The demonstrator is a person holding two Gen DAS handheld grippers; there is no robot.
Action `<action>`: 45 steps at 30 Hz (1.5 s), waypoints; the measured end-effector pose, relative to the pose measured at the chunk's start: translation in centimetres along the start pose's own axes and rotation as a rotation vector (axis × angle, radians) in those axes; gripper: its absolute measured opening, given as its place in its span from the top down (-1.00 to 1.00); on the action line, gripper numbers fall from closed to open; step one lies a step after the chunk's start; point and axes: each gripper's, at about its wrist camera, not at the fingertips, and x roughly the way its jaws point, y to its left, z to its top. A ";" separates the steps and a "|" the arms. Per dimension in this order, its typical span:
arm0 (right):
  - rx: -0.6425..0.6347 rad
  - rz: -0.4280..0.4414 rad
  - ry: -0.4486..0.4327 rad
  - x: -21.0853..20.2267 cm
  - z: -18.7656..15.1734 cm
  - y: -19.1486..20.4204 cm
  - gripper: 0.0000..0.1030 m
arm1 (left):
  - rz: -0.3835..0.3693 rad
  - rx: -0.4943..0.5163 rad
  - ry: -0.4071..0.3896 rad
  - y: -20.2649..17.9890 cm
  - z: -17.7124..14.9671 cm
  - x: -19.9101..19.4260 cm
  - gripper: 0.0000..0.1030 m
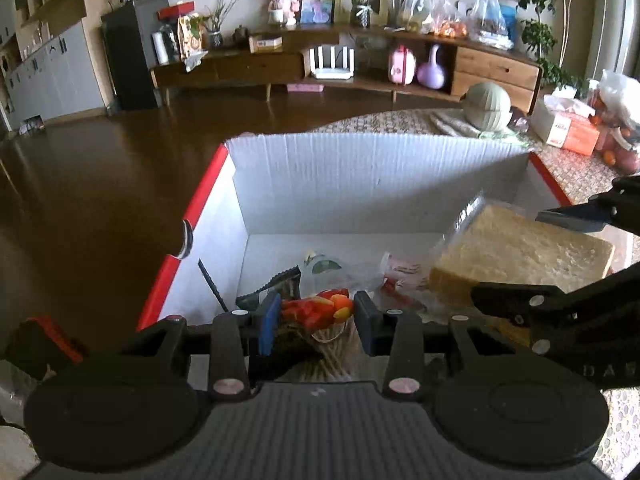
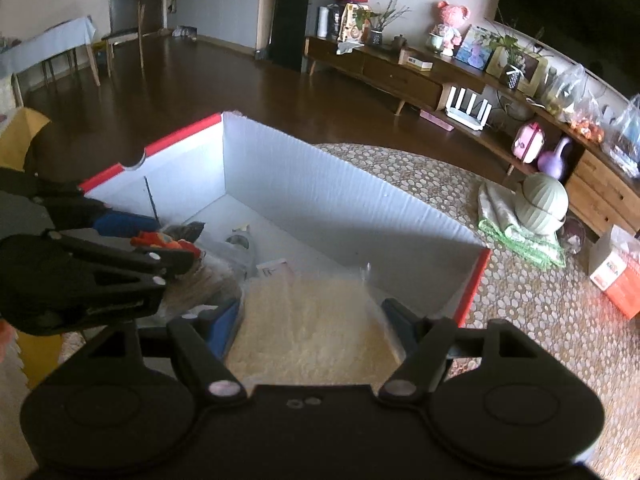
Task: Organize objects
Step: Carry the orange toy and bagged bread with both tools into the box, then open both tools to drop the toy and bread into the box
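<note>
My left gripper is shut on a clear packet of pale noodles with a red and orange top, held over the near end of a white corrugated box with red rims. My right gripper is shut on a clear bag of sliced bread, its jaws set wide on the bag's sides, just over the box's near right corner. In the right wrist view the noodle packet shows at the left. Several packets lie on the box floor.
The box stands on a table with a dotted patterned cloth. On the cloth to the right are a green ribbed round container, a folded green cloth and an orange and white tissue box. Dark wooden floor lies to the left.
</note>
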 end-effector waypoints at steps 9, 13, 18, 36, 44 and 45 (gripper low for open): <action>0.003 0.019 -0.008 0.2 -0.5 -0.2 -0.50 | -0.006 -0.024 0.047 0.3 -0.1 1.8 0.24; 0.024 0.044 -0.023 -0.6 -0.4 -0.9 -0.60 | 0.000 -0.020 0.052 0.1 0.0 1.7 0.22; 0.044 0.075 -0.040 -2.2 -0.6 -1.5 -0.66 | -0.006 -0.037 0.026 0.2 -0.2 0.9 -0.20; 0.088 0.123 -0.130 -9.8 -2.0 -2.1 -0.74 | -0.035 -0.064 -0.086 -0.4 -0.1 -5.9 -0.34; 0.095 0.127 -0.170 -12.9 -3.8 -2.2 -0.79 | -0.054 -0.052 -0.169 -1.5 -0.8 -9.6 -0.51; 0.103 0.130 -0.173 -13.3 -4.1 -2.4 -0.79 | -0.057 -0.050 -0.175 -1.7 -0.9 -10.0 -0.51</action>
